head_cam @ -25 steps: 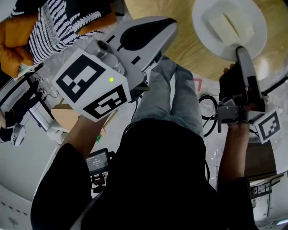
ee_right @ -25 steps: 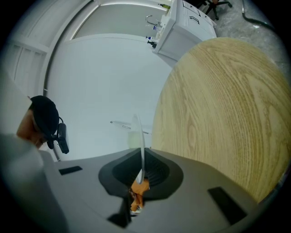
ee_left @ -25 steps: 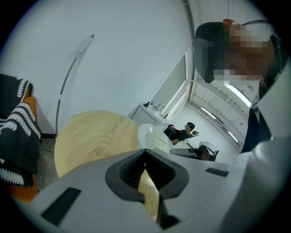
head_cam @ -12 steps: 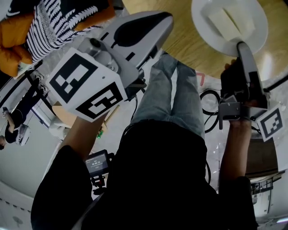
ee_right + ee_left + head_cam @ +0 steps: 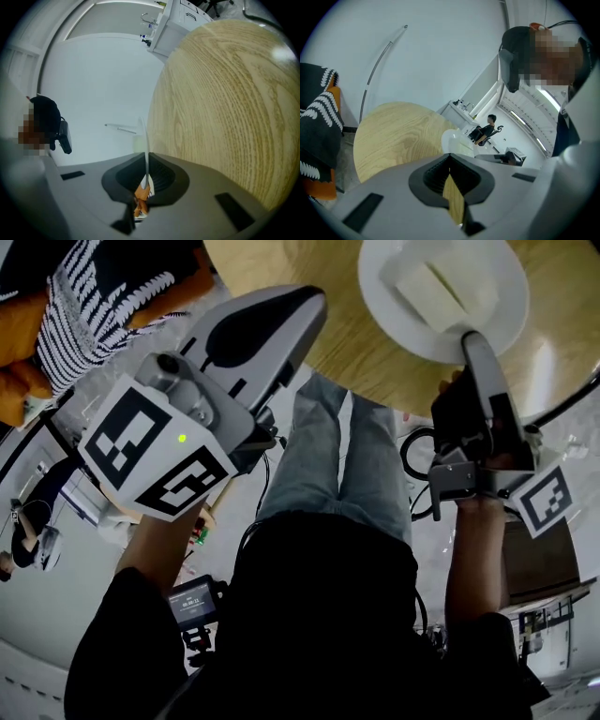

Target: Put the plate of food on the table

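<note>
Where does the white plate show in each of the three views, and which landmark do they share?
Head view: white plate at top right, over the table, its near rim in the right gripper.
Left gripper view: plate at centre, just beyond the jaws.
Right gripper view: plate edge-on, a thin white line clamped between the jaws.
Shared landmark: the round wooden table.

Black top (image 5: 319, 615) over blue jeans (image 5: 342, 465); grey-white left gripper (image 5: 314, 298) and right gripper (image 5: 472, 338); black-and-white marker cube (image 5: 155, 451) with green light (image 5: 182, 438).

Left hand-held gripper (image 5: 309, 307), right hand-held gripper (image 5: 473, 339) (both closed) point forward.
</note>
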### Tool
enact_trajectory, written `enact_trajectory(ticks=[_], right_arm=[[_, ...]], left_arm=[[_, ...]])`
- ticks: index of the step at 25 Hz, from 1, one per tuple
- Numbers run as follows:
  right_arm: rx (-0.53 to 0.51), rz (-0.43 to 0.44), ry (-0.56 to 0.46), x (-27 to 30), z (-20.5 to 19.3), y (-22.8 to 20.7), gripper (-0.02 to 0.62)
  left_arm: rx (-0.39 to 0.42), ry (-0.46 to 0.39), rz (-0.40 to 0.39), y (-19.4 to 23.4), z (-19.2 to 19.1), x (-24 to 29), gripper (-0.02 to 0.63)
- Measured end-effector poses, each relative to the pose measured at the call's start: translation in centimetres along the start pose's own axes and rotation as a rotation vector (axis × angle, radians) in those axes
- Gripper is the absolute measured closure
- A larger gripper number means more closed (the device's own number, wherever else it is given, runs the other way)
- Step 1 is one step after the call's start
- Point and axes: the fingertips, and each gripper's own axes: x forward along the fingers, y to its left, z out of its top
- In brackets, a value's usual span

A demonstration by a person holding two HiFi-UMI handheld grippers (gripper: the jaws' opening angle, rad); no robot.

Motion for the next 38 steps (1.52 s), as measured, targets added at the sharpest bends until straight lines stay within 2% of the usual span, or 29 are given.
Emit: enact_trajectory(ticks=[8, 20, 38], right_arm=[[0.008, -0.037, 0.006, -0.1, 0.0, -0.1, 0.578], [0.052, -0.154, 0.073, 0.3, -0.7, -2.4, 0.578], [0.073, -0.240, 0.123, 0.8, -1.0, -4.2, 0.578]], left_arm=[[-0.012, 0.011, -0.004, 0.0, 0.1, -0.3, 0.598], [-0.015, -0.001, -0.004, 0.1, 0.6, 0.2, 0.598], [-0.027, -0.004, 0.000, 0.0, 0.8, 0.0, 0.598]])
